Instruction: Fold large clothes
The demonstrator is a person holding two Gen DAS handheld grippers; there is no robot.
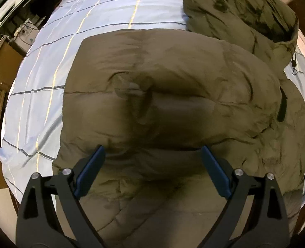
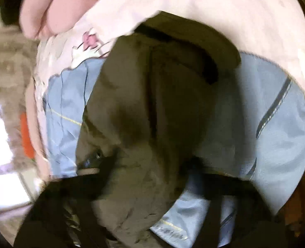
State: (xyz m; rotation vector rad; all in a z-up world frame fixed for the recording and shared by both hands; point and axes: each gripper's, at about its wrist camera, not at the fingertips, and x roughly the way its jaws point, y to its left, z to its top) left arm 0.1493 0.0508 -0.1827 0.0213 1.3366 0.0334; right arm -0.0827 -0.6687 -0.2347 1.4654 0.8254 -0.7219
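An olive-green puffer jacket lies spread on a bed with a light blue checked sheet. Its hood lies crumpled at the far right. My left gripper is open and empty just above the near part of the jacket, its blue pads wide apart. In the blurred right wrist view a fold of the same jacket fills the middle and runs down between my right gripper's black fingers. The right gripper looks closed around that fold, but blur hides the contact.
The blue sheet also shows in the right wrist view. A pink and white quilt lies bunched at the far end of the bed. Wooden furniture and shelves stand past the bed's left edge.
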